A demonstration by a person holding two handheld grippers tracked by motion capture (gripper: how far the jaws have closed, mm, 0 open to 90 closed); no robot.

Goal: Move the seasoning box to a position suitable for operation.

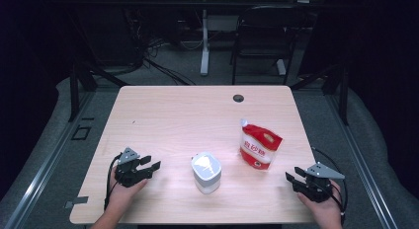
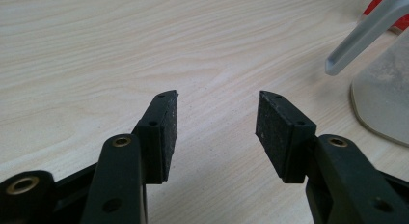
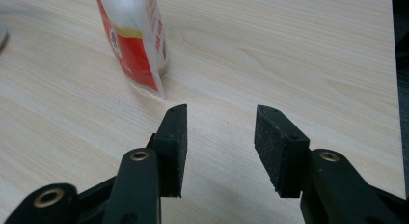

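Observation:
A white lidded plastic container (image 1: 206,172) stands near the table's front middle; its frosted wall (image 2: 383,96) and a handle (image 2: 364,33) show at the right of the left gripper view. A red and white spouted pouch (image 1: 259,145) stands upright to its right, and shows again as the pouch (image 3: 135,35) in the right gripper view. My left gripper (image 1: 151,164) rests open at the front left, a short way left of the container, with nothing between its pads (image 2: 166,132). At the front right, my right gripper (image 1: 291,177) is open and empty, below and right of the pouch.
The light wooden table (image 1: 178,115) has a round cable hole (image 1: 238,98) near its far edge. Behind it stand a black chair (image 1: 262,36) and a white desk leg (image 1: 204,46) among floor cables. The table's right edge (image 3: 394,89) lies near my right gripper.

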